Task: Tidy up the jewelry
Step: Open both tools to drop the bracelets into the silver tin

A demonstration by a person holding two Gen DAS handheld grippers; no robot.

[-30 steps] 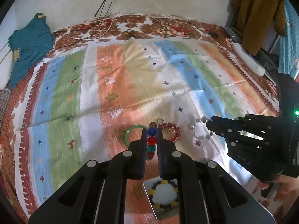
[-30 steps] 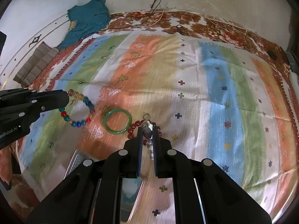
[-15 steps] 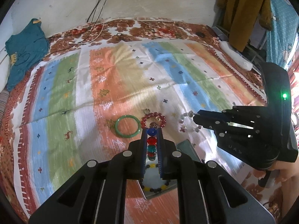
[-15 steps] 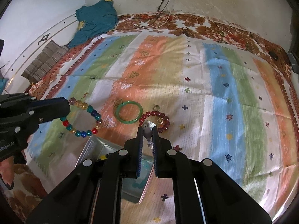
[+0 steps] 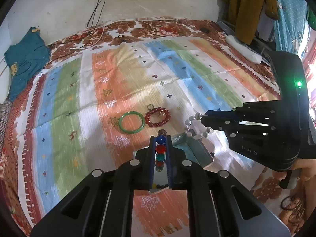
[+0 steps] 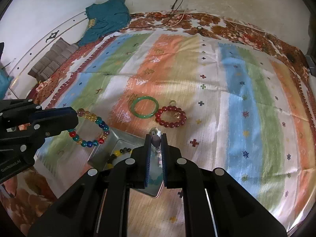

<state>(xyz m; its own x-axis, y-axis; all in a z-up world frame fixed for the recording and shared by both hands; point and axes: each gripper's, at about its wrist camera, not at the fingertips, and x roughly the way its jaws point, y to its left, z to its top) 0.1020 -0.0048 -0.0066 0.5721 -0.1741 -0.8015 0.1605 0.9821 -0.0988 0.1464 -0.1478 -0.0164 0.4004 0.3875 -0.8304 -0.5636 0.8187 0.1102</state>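
Note:
My left gripper (image 5: 160,138) is shut on a multicoloured glass-bead bracelet (image 5: 160,149), which hangs as a loop (image 6: 89,143) from the gripper's tip in the right wrist view. My right gripper (image 6: 156,138) is shut on a pale grey bead bracelet (image 6: 156,140); its beads (image 5: 190,133) dangle in the left wrist view. Both bracelets hang over a metal tray (image 6: 118,140) that holds a yellow-and-black bead bracelet (image 6: 118,153). Beyond the tray, a green bangle (image 6: 145,116) and a red bead bracelet (image 6: 169,125) lie side by side on the striped cloth.
The striped cloth (image 5: 177,75) covers a bed with a floral sheet (image 5: 158,29). A teal garment (image 5: 25,59) lies at the far left and cables (image 5: 94,29) run along the wall. A mustard cloth (image 5: 246,6) hangs at the far right. A hand (image 5: 304,167) grips the right tool.
Both grippers have drawn back toward the near edge with their bracelets. The tray has come further into view beneath them, and the green bangle and red bracelet lie further ahead.

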